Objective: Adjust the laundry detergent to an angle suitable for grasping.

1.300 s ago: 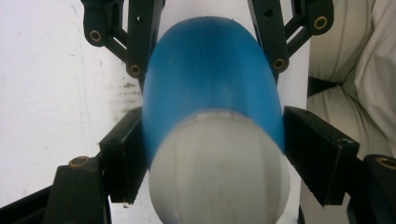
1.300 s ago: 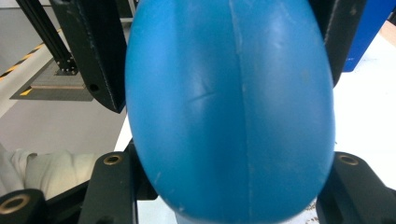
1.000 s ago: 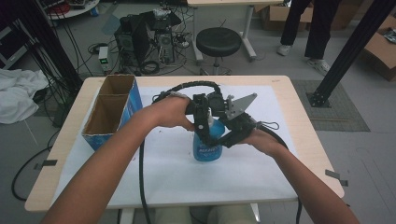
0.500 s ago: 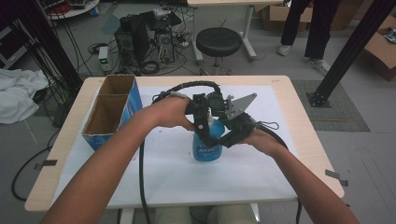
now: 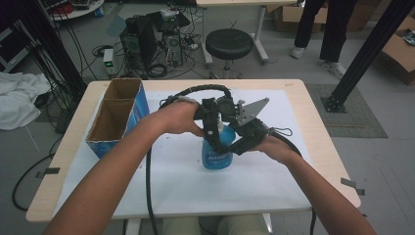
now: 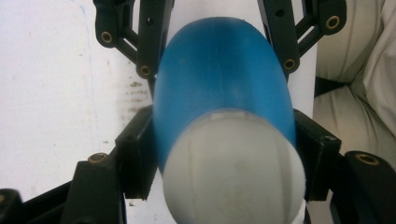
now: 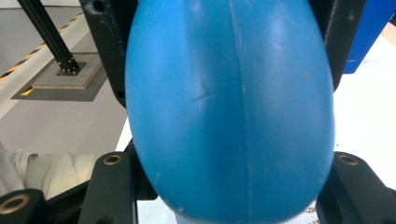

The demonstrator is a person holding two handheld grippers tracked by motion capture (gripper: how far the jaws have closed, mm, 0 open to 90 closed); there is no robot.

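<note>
Centre of the high view: we see a blue bottle (image 5: 216, 154) standing upright on the white table sheet (image 5: 274, 176), long axis vertical, white cap (image 6: 233, 172) up. Label has white lettering, too small to read. Left gripper (image 5: 211, 128) has just been closing, jaws now clamped on the bottle's neck by the cap. Right gripper (image 5: 234, 145) clenched round the body. Cardboard box (image 5: 115, 117) sits upper left.

text: white lettering on blue bottle (image 5: 215, 157) label | legibility: too blurred to read | other text: none
</note>
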